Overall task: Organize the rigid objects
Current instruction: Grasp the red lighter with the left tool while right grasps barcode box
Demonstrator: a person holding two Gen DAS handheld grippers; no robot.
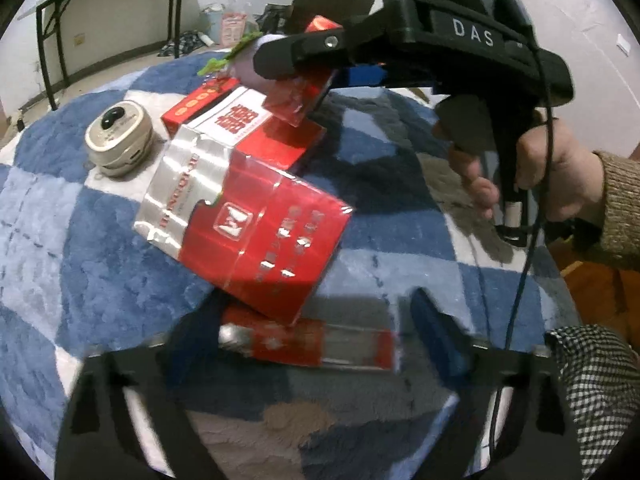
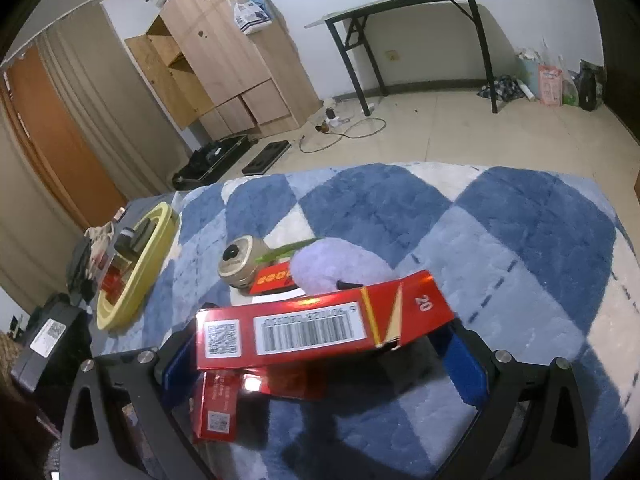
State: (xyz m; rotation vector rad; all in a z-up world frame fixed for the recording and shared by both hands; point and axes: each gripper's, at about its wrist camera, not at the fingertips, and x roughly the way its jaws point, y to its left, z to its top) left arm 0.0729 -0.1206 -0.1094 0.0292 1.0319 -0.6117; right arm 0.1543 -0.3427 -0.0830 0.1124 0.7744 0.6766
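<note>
My right gripper (image 2: 320, 356) is shut on a red box with a barcode (image 2: 324, 328), held above the blue checkered rug; in the left wrist view the same gripper (image 1: 316, 68) holds that box (image 1: 298, 98) at the top. My left gripper (image 1: 308, 344) holds a red and silver box (image 1: 308, 342) between its fingers. A larger red and silver carton (image 1: 248, 232) lies tilted on other red boxes (image 1: 256, 124). A round beige device (image 1: 119, 138) sits to the left; it also shows in the right wrist view (image 2: 239, 266).
A yellow basket (image 2: 138, 276) with items stands at the rug's left edge. A lilac plush with green leaves (image 2: 340, 264) lies behind the boxes. A black case (image 2: 44, 344) sits at far left. A folding table (image 2: 408, 4) and wooden cabinet (image 2: 216, 52) stand behind.
</note>
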